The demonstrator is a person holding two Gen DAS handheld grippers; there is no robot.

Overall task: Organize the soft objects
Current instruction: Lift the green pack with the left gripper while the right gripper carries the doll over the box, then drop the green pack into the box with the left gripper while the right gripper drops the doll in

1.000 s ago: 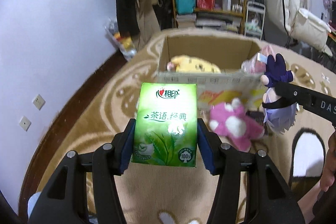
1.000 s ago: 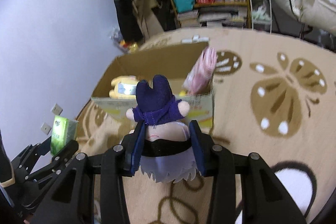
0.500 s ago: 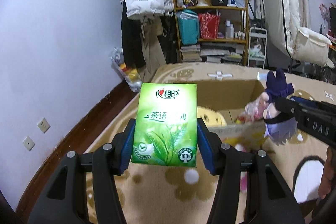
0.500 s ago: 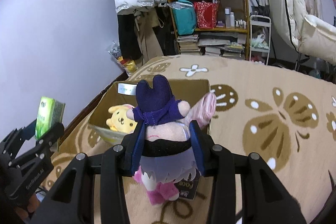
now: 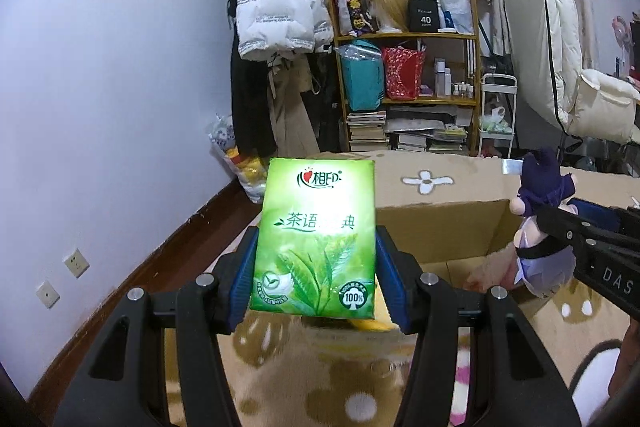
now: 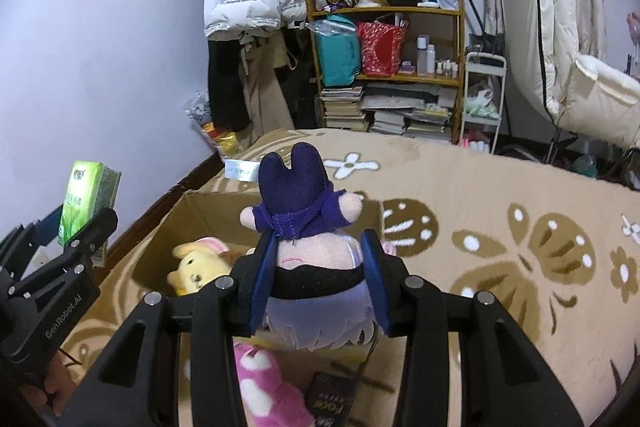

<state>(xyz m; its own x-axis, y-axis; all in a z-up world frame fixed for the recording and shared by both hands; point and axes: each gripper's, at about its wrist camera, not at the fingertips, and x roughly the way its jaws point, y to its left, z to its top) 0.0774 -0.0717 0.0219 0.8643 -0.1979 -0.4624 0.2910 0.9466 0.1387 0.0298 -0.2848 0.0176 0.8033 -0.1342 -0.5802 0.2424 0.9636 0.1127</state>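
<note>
Dim, bluish indoor light was seen; edges were bent by fisheye distortion, and glare washed the tissue pack.

Green tissue pack, purple-hatted doll, tan flowered carpet.

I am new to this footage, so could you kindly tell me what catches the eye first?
A bright green tissue pack fills the left claw. The right claw grips a plush doll in a dark hat, above an open cardboard box where a yellow plush lies.
</note>
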